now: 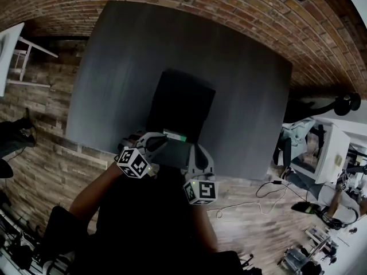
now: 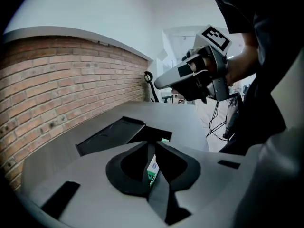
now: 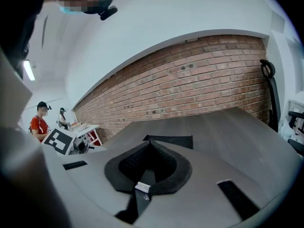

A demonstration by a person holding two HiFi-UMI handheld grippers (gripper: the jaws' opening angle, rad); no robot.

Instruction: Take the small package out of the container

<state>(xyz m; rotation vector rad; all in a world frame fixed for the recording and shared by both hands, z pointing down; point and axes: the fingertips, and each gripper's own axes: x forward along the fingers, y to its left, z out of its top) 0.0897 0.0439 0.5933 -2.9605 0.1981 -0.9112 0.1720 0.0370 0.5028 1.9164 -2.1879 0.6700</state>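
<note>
Left gripper view shows the left gripper [image 2: 152, 151] pinching the small package [image 2: 152, 169] near the front edge of the table [image 1: 241, 96], so a steady lift clear of the container [image 1: 182, 105] seems best, with the right gripper [image 3: 148, 151] closed and empty.

My left gripper [image 2: 153, 148] is a pale grey plastic shell with black rectangular slots and black pads that curve in to a narrow throat. My right gripper [image 3: 149, 146] is its twin. Each bears a white cube printed with black square markers: left cube [image 1: 135, 162], right cube [image 1: 201, 191]. I wear a dark top [image 1: 143, 222].
</note>
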